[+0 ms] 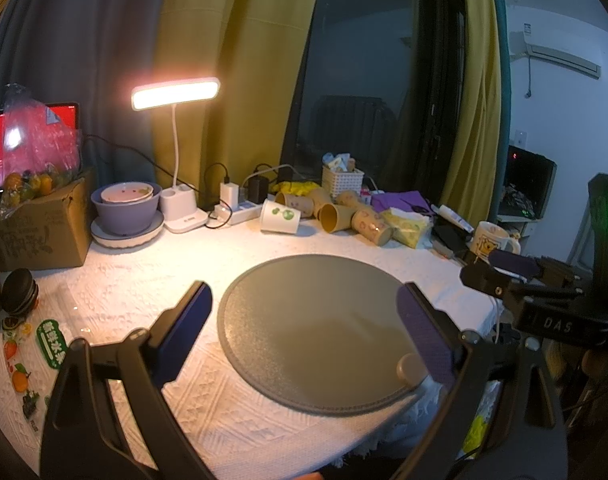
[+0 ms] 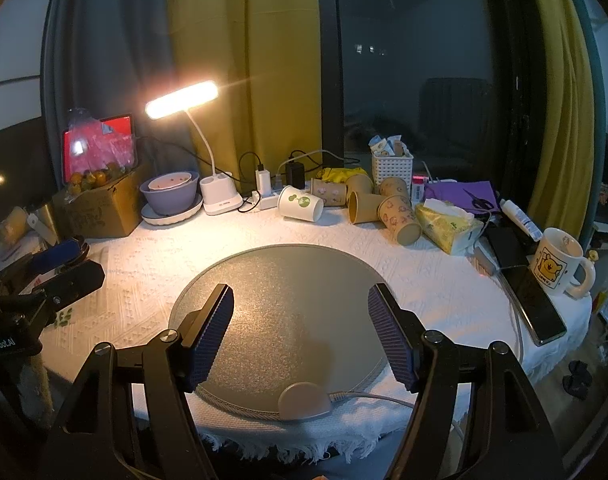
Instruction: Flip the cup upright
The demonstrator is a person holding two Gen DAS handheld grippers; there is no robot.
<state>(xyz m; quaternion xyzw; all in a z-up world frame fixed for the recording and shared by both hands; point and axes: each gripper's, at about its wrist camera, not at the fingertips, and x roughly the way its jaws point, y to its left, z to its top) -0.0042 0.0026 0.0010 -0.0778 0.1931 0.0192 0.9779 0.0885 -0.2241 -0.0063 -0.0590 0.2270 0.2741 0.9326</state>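
Round table (image 2: 264, 240) under white textured cloth, lit by desk lamp (image 2: 182, 98) at rear left; grey circular mat (image 2: 280, 300) at centre, bare except for small beige disc (image 2: 304, 402) at its near edge. Cluster of paper cups on their sides along the far edge, well apart from both tools: white cup with green print (image 2: 300, 203) at left, mouth turned left; brown printed cups (image 2: 384, 204) just beside it at right, touching or overlapping one another. Tissue pack (image 2: 448, 226) and ceramic mug (image 2: 560, 266) farther right, mug already upright. Right gripper (image 2: 300, 336) above the mat, jaws spread wide, nothing between them. Left gripper (image 1: 304, 332) likewise wide and empty, over the mat's left half. Step in hand, by judgement: reach toward a fallen cup, none yet grasped. Likely easiest target: the white cup, free on its left side. Advisable approach: low and level, jaws straddling the wall near mid-height, light closure to avoid crushing thin paper, then rotation about the base and release onto the cloth or mat. Risk: cup rolling away on first contact, or neighbouring cups nudged.
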